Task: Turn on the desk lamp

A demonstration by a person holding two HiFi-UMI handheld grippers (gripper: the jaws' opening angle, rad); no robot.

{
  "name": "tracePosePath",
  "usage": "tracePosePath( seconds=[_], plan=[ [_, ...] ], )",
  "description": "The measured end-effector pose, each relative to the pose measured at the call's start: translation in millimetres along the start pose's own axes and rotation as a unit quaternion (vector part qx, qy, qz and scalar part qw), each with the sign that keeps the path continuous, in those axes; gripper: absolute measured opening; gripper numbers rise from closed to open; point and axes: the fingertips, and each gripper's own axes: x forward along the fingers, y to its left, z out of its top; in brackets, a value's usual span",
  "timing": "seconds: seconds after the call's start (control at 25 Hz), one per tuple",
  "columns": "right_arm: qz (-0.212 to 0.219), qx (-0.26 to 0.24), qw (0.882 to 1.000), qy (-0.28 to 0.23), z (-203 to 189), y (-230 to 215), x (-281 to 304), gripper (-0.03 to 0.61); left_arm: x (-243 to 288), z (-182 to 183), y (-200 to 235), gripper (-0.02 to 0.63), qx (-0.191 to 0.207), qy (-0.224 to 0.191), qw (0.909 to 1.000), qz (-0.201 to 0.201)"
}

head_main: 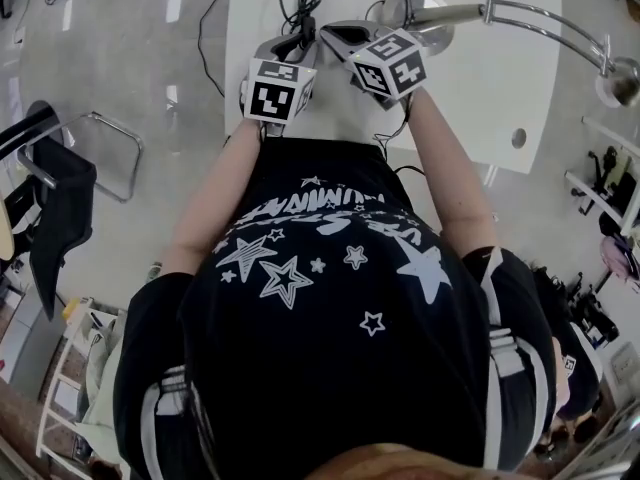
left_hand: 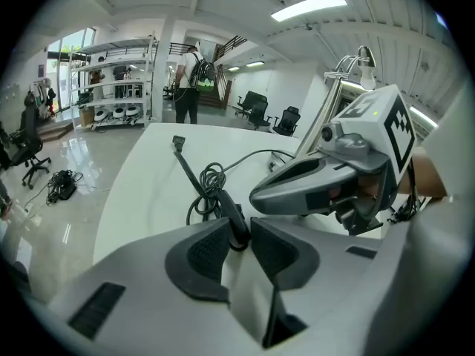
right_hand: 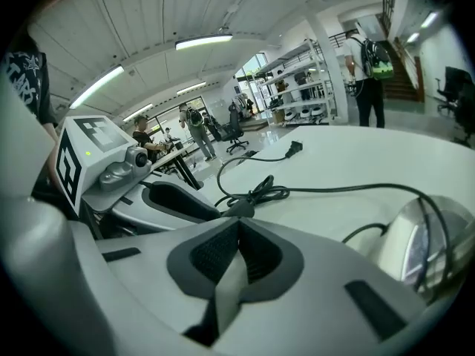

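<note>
The desk lamp stands on the white table (head_main: 500, 108), with its round base (head_main: 425, 13), a chrome arm (head_main: 545, 18) and its head (head_main: 620, 78) off the right edge. Its black cord (left_hand: 208, 180) lies coiled on the table. A black inline switch (left_hand: 236, 225) on the cord sits between my left gripper's (left_hand: 237, 236) pads, which are shut on it. My right gripper (right_hand: 237, 225) is shut with nothing in it. It hovers just right of the left one, its tips close to the switch (right_hand: 241, 208). The base (right_hand: 415, 236) is to its right.
The cord's plug (left_hand: 178, 143) lies loose farther out on the table. A black chair (head_main: 60, 188) stands on the floor to the left. Shelves (left_hand: 115, 80) and a person with a backpack (left_hand: 189, 80) are far behind the table.
</note>
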Motion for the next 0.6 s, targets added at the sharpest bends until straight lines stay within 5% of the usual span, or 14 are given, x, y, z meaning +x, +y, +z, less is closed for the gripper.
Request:
tracePosePath(
  seconds=[0.6],
  plan=[
    [0.027,0.009,0.998,0.050,2,1,13,0.006,0,2,0,0.101,0.005,0.007,0.9997,-0.022]
  ],
)
